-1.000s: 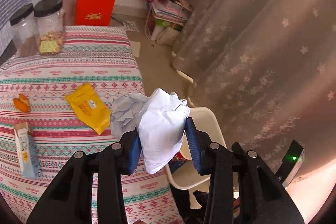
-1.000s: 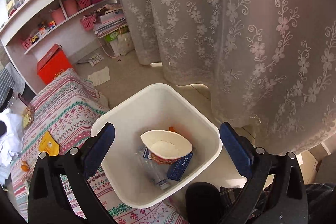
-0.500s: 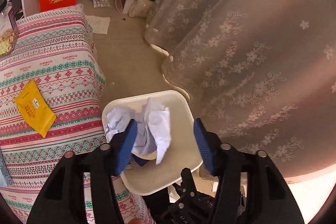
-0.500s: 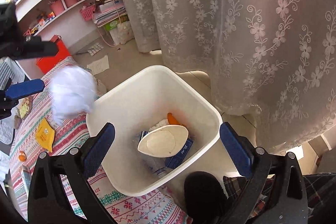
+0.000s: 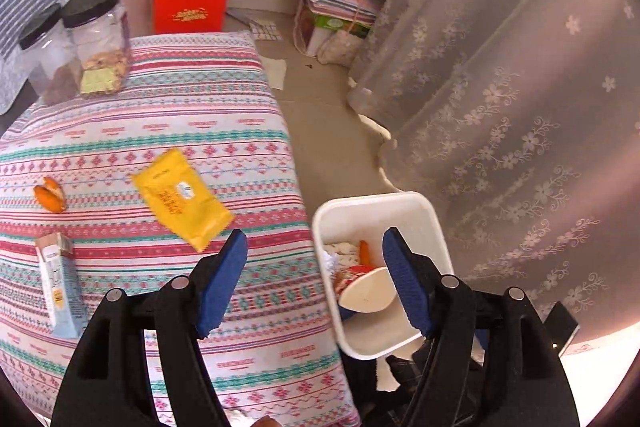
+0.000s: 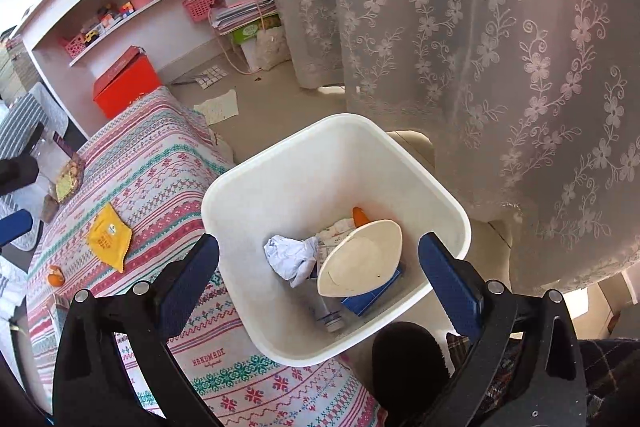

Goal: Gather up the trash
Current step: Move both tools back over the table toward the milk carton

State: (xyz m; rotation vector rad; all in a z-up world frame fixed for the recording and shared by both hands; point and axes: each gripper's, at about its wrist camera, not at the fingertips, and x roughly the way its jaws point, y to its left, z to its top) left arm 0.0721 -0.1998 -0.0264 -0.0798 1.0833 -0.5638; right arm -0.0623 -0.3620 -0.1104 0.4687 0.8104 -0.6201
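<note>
**Wrapper position relative to the two hand-held grippers**

Wrapper (image 5: 182, 197), yellow and flat, lies on the striped cloth of the counter (image 5: 120, 131), apart from the other litter. Judged from the left wrist view, it is the nearest piece yet to be collected. It sits ahead of and slightly to the left of the left hand-held gripper (image 5: 314, 281). Its long axis runs diagonally, from far-left to near-right, and its near corner points toward the left finger pad (image 5: 224, 279). A grasp across the short side would probably call for a small turn of the wrist.

Left hand-held gripper: jaws wide apart, nothing between them. Right hand-held gripper (image 6: 320, 281): jaws also wide apart and empty, hanging over the white bin (image 6: 440, 183) that stands beside the counter edge. The left hand is the nearer one to the wrapper; in the right wrist view the wrapper (image 6: 108, 237) lies well off to the left.

Other litter on the counter: an orange peel (image 5: 50, 193) to the left of the wrapper, and a small carton (image 5: 60, 283) near the front-left edge. Two dark-lidded jars (image 5: 96, 39) stand at the far end.

Changes from the earlier frames:
- One second ago the left jaws held a crumpled white paper above the counter.
- Half a second ago that paper hung over the bin, with the jaws parting.
- Now the crumpled paper (image 6: 292, 255) rests inside the bin, next to a paper bowl (image 6: 360, 259), and the left view faces the counter again.
</note>
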